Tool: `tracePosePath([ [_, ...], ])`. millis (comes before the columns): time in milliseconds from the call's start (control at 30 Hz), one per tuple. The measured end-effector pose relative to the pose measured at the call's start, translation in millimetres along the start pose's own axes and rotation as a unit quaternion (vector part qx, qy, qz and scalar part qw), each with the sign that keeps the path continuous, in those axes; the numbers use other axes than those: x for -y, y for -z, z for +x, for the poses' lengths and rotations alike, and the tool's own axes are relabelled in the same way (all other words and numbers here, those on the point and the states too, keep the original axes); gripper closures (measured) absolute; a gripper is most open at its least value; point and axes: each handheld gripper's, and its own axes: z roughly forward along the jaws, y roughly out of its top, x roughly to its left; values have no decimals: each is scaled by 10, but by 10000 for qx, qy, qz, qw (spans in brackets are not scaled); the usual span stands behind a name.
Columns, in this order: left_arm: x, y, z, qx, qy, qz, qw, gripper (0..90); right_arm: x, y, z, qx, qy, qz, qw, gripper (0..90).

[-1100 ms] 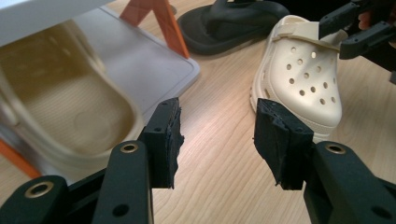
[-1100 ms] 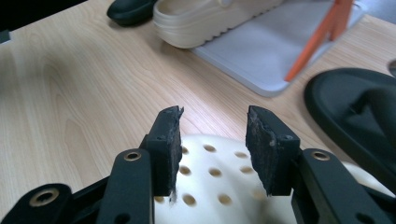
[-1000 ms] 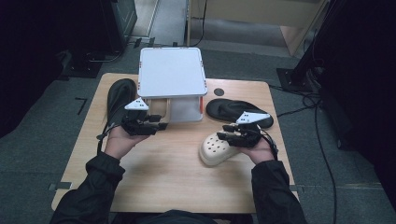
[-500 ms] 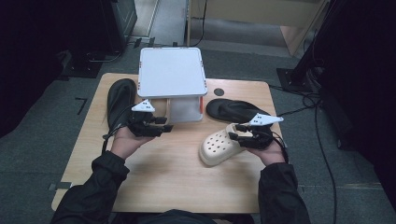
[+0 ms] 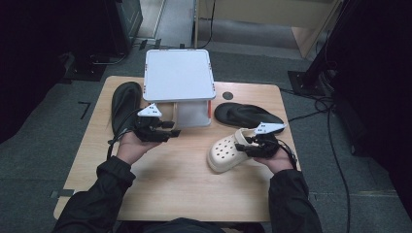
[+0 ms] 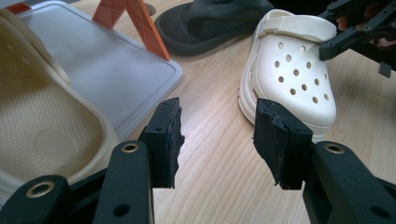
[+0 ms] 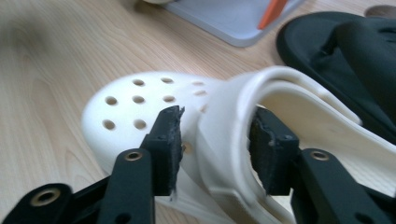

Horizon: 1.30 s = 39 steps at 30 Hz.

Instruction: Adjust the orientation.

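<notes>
Right gripper view: clog (image 7: 154, 100) strap between fingers (image 7: 168, 140) (astride).

High view: table (image 5: 184, 189) evenly lit from above, surroundings fall off to near black at left and right edges. Soft, short shadows under the hands, no hard glare. Frame is slightly soft and grainy. Left gripper view: bright, sharp across the wood grain and the white clog (image 6: 292, 74); near jaws slightly soft. Right gripper view: bright, motion blur on the clog and the top-left wood, background out of focus.
</notes>
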Motion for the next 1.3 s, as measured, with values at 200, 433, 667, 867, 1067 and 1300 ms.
tracePosePath([
  [200,2,-5,-7,-16,-33,24,10000,517,-19,-20,21,-92,-198,-39,9998,654],
  [433,-1,5,-27,0,-126,-53,9999,533,-45,5,13,-248,-774,-35,9967,731],
  [667,10,-30,-73,-19,-238,-39,9997,537,-95,-1,34,-315,-1118,40,9932,758],
  [867,12,-33,-69,19,-193,-77,9998,538,-169,-13,102,-331,-1179,-56,9925,766],
  [1067,37,-74,-138,99,-192,31,9998,540,-303,-168,217,-322,-1134,-187,9929,766],
  [1300,91,-44,-208,116,-79,-212,9997,548,-430,-485,371,-408,-1243,-205,9912,763],
])
